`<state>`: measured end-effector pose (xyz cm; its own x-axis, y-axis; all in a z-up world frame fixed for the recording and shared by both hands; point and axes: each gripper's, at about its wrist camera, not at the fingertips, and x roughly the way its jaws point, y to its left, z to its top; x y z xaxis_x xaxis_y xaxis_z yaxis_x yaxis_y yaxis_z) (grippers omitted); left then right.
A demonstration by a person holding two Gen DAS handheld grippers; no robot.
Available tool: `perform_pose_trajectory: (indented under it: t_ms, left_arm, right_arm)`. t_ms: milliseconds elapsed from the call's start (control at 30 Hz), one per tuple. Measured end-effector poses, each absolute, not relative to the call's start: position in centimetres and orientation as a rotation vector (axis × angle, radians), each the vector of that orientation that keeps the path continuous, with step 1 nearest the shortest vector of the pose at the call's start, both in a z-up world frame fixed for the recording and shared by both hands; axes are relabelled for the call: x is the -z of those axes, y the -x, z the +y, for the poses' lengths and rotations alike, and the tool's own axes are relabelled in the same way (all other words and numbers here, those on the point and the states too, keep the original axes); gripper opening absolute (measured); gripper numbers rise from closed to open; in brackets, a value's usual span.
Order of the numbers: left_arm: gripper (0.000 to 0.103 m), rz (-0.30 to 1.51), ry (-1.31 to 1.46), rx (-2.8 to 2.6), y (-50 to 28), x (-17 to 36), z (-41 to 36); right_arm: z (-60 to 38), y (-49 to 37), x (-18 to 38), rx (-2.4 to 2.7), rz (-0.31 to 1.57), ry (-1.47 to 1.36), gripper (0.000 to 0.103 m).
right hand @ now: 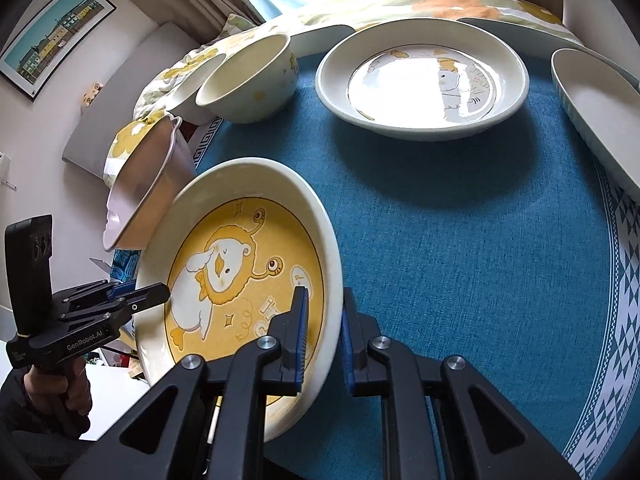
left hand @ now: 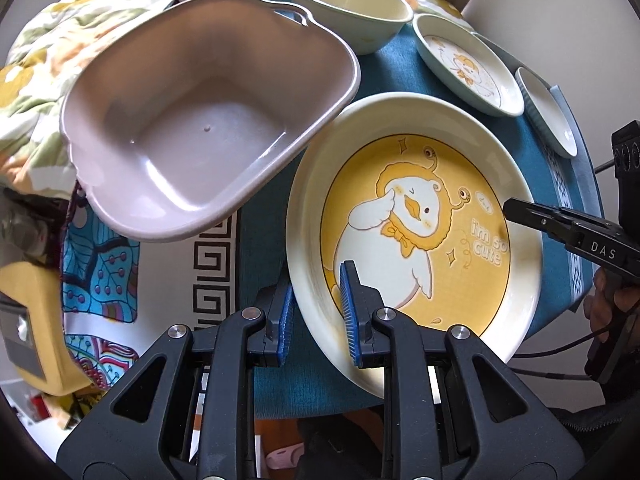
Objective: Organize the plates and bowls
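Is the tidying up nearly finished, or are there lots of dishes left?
Just starting. The plastic basin is empty. Both grippers, left and right, pinch the yellow duck plate's rim. Two bowls, a smaller duck plate and a white dish wait on the table.

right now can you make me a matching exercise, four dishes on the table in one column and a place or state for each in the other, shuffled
Things:
1. yellow duck plate
2. grey tub
3. pale duck plate
4. cream bowl

Places or states:
A. lying flat on the blue cloth, nothing gripping it
B. tilted, rim clamped by both the left gripper and the right gripper
C. empty, beside the gripped plate's edge
D. upright at the cloth's far left corner in the right wrist view

Pairs: 1-B, 2-C, 3-A, 4-D
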<state>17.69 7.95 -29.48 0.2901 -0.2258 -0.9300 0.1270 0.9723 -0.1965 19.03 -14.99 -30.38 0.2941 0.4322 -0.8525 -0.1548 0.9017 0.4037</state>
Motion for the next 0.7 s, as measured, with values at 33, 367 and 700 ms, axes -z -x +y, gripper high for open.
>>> perform_pose_trajectory:
  t_ms: [33, 367, 700]
  left_arm:
    - [0.018, 1.254, 0.08, 0.236, -17.9, 29.5, 7.6]
    - [0.021, 1.24, 0.078, 0.203, -18.1, 29.9, 6.1]
    - [0.087, 1.171, -0.043, 0.178, -17.6, 28.5, 4.5]
  right_arm:
    - [-15.0, -19.0, 30.4, -0.391, 1.214, -0.265, 0.014]
    - [-14.1, -18.8, 30.3, -0.356, 1.207, -0.218, 0.016]
    - [-13.2, -18.2, 29.9, -0.328, 1.168, -0.151, 0.059]
